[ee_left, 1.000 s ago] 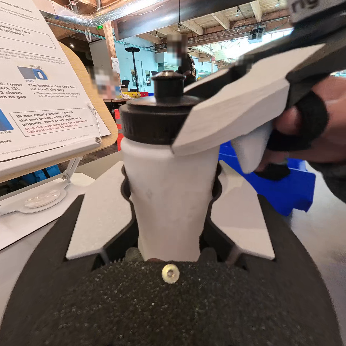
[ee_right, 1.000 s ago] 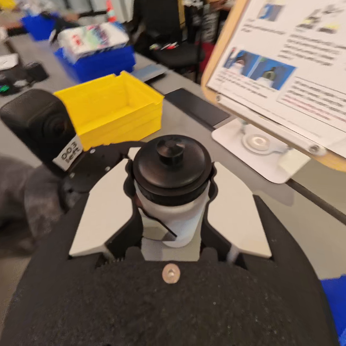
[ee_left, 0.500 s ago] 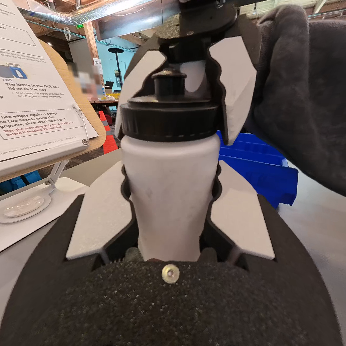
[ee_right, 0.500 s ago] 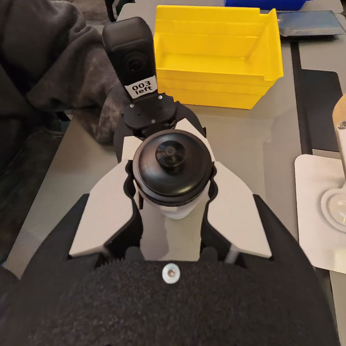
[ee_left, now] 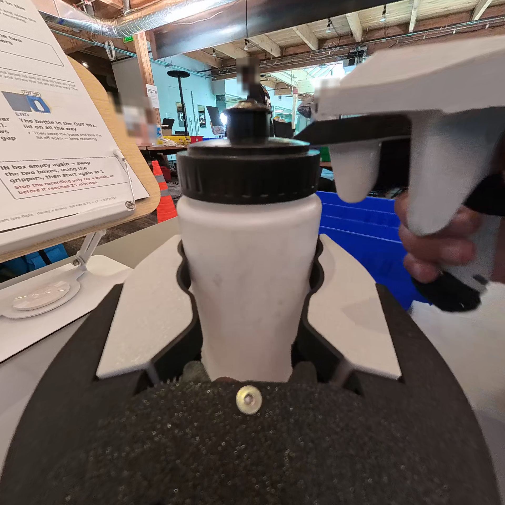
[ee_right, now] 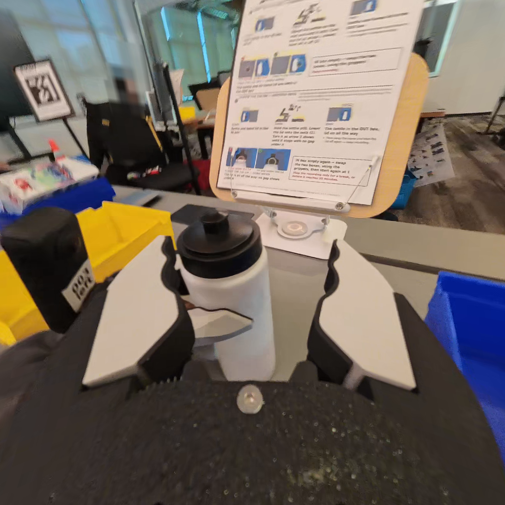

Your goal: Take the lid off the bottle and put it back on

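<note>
Grey table [ee_right: 396, 246] carries bins and a stand.
Yellow bin [ee_right: 123, 235] left of the jaws, blue bin [ee_right: 470, 314] right, white stand base [ee_right: 297, 237] ahead.

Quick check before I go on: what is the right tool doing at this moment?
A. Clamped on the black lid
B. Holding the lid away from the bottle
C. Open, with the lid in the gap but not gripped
C: the right tool stands open, with the black lid seated on the white bottle in its gap, clear of the right-hand finger.

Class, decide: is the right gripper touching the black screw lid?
Apart. The right wrist view shows the right gripper open, with gaps beside the lid.
</note>
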### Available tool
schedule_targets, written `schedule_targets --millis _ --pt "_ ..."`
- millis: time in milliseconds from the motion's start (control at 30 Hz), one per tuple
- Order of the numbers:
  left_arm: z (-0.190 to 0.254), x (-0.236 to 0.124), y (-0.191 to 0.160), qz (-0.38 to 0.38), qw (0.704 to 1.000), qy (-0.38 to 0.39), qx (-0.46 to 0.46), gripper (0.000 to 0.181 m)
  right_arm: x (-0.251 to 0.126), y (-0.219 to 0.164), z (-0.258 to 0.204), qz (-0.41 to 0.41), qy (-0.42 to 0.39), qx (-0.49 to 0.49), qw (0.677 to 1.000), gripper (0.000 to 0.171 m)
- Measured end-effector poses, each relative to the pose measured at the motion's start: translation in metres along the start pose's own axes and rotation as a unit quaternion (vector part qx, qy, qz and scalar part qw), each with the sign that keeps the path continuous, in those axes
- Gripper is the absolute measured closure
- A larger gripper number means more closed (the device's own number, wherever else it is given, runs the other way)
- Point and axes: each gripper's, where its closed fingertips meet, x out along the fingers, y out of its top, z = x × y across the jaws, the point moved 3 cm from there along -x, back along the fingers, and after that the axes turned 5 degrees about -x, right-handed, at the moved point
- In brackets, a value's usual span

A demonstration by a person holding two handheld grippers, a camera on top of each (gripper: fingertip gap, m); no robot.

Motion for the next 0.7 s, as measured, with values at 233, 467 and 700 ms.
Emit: schedule_targets --millis 233,467,700 --pt "0.000 0.000 0.000 -0.002 1.000 -0.001 0.000 0.095 0.017 -0.018 -0.024 -0.018 0.017 0.009 1.000 0.079" --pt "0.000 0.000 0.000 -0.004 1.000 -0.004 -0.001 0.094 0.029 -0.014 -0.020 -0.060 0.156 -0.011 0.986 0.099" --pt "0.000 0.000 -0.001 -0.005 1.000 -0.009 -0.002 0.095 0.034 -0.012 -0.012 -0.149 0.406 -0.074 0.899 0.098"
